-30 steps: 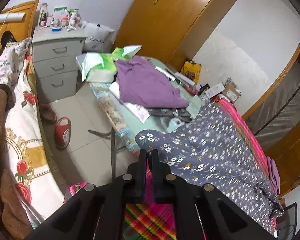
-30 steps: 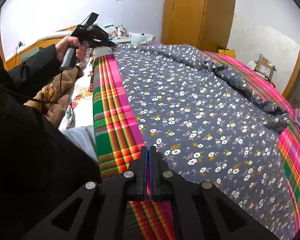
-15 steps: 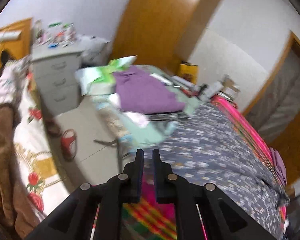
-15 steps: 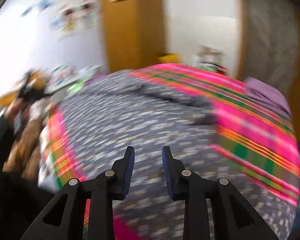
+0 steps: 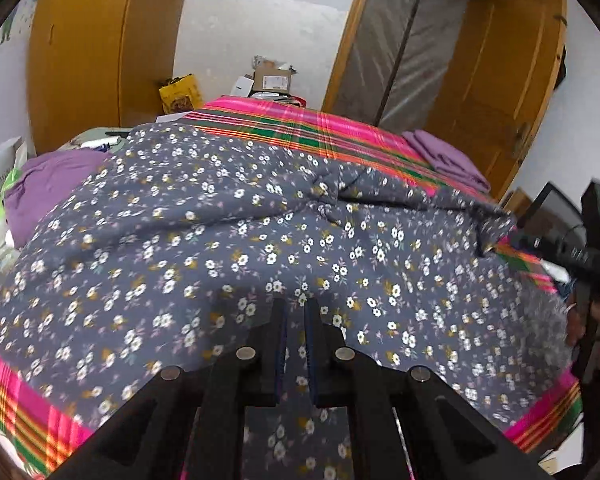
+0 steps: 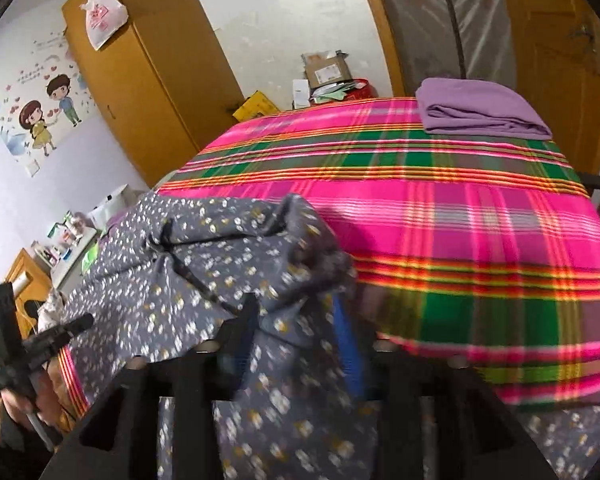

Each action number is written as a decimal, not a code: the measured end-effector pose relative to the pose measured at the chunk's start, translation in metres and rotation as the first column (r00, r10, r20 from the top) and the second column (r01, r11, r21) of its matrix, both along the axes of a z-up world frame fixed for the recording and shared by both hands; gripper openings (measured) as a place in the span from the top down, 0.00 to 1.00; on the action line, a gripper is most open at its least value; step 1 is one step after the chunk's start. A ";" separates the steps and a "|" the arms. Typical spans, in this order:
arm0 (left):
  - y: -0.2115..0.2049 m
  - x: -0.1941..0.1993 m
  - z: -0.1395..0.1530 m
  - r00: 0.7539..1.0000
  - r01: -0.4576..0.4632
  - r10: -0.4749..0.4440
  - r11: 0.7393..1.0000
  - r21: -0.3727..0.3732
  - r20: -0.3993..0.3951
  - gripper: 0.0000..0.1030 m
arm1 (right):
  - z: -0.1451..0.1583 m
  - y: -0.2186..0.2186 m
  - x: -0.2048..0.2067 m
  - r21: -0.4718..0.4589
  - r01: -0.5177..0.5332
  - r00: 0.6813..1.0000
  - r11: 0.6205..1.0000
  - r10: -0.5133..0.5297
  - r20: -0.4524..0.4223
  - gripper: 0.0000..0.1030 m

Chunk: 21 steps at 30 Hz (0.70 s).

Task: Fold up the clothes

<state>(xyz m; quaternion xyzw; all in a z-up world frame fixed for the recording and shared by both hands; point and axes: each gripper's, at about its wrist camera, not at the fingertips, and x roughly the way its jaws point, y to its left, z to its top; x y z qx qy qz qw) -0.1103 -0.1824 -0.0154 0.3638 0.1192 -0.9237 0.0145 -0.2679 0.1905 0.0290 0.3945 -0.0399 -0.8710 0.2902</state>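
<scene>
**Floral garment folded over, both grippers loosening**

Floral garment (image 5: pixel 236 232) spread over plaid bedspread (image 6: pixel 460 208). Cloth between left gripper (image 5: pixel 295 312) fingers, jaws a narrow slit apart. Right gripper (image 6: pixel 296 320) jaws opening wide, fabric draped between. 1 second back: both clamped at the near hem, garment flat.

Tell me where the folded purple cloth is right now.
The folded purple cloth lies at the far right corner of the plaid bed cover in the right wrist view, near the wooden door, apart from the floral garment.
</scene>
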 end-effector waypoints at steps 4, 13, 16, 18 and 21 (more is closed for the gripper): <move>-0.001 -0.004 -0.007 1.000 0.006 -0.006 1.000 0.006 0.009 0.93 | -0.001 -0.016 -0.012 0.064 0.037 0.999 0.997 -0.037 0.002 0.46; -0.008 -0.005 -0.014 1.000 0.018 -0.019 0.997 0.081 0.010 0.93 | 0.001 -0.021 -0.028 0.164 0.041 0.998 0.986 -0.032 -0.055 0.94; -0.008 -0.005 -0.015 1.000 0.024 -0.025 0.996 0.080 0.008 0.93 | 0.015 -0.016 -0.036 0.201 0.069 0.992 0.977 -0.045 -0.121 0.94; -0.007 -0.005 -0.014 1.000 0.028 -0.028 0.997 0.074 0.008 0.93 | 0.031 -0.011 -0.042 0.210 0.102 0.981 0.972 -0.063 -0.183 0.94; -0.006 -0.005 -0.015 0.999 0.032 -0.033 0.997 0.071 0.010 0.93 | 0.060 -0.006 -0.042 0.182 0.126 0.956 0.975 -0.070 -0.286 0.94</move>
